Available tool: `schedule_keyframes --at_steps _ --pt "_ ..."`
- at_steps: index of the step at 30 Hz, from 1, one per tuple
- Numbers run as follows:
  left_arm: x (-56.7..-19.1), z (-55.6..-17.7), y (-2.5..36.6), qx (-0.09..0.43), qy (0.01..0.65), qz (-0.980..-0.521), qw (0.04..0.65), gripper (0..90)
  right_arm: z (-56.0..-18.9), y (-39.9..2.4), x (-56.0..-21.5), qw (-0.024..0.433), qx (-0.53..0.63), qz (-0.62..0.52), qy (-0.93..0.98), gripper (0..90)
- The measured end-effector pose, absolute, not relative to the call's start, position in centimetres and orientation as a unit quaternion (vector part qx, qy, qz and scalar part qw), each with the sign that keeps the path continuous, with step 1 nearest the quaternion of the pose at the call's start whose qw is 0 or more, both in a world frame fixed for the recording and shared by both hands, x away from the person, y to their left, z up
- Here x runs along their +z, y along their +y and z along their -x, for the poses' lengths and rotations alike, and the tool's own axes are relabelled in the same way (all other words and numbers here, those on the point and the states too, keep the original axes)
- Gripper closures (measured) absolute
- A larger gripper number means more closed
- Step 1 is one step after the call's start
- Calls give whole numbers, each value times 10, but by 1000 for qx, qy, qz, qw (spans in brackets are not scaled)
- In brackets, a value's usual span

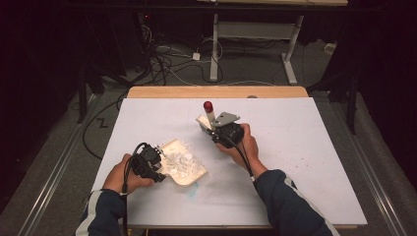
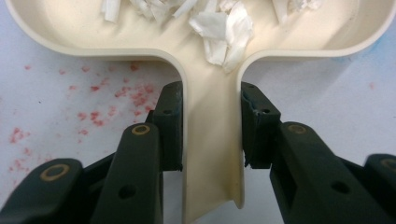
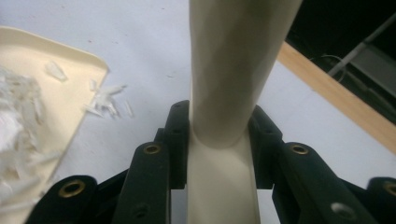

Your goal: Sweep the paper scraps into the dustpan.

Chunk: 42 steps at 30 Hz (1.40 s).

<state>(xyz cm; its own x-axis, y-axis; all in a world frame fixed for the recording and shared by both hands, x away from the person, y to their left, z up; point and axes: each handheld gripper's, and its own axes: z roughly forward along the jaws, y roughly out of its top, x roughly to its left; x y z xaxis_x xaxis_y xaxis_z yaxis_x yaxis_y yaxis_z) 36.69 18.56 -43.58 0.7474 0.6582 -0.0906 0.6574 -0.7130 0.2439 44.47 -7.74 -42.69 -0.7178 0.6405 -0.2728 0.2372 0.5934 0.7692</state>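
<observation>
A cream dustpan [image 1: 189, 173] lies on the white table sheet, with shredded white paper scraps [image 1: 178, 161] in it. My left gripper [image 1: 158, 166] is shut on the dustpan's handle [image 2: 211, 144], one jaw against each side, and the gripper [image 2: 211, 112] rests low over the sheet. The pan's rim [image 2: 93, 49] and the scraps [image 2: 224, 32] lie just ahead of it. My right gripper [image 1: 212, 129] is shut on a cream brush handle [image 1: 210, 117] with a red end [image 1: 208, 105], tilted up. That handle [image 3: 233, 70] rises between the jaws of the right gripper [image 3: 219, 123]. The dustpan [image 3: 56, 93] is to its left.
A few loose paper bits [image 3: 109, 105] lie on the sheet beside the pan's corner. Red specks [image 2: 116, 98] stain the sheet near the left gripper. A wooden table edge [image 1: 216, 91] borders the far side. Beyond it are cables and a desk frame [image 1: 214, 49] on the floor.
</observation>
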Motion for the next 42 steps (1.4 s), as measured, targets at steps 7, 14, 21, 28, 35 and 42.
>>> schedule_keyframes --at_steps 7,14,21,28,35,42 --pt "-435 -367 187 0 356 -924 137 630 -433 -48 -431 235 385 -210 867 677" --pt "-436 -367 188 0 353 -926 135 630 -411 -38 -427 166 423 -164 876 677" --pt "-437 -367 189 -2 353 -926 136 630 -401 -44 -414 173 440 -165 866 677" --pt "-438 -367 189 -3 356 -925 134 630 -397 -75 -400 197 457 -216 840 677" --pt "-439 -366 189 -3 357 -925 131 630 -389 -101 -406 215 421 -254 844 677" --pt "-437 -363 190 3 360 -924 128 630 -363 -101 -415 170 378 -221 883 677"
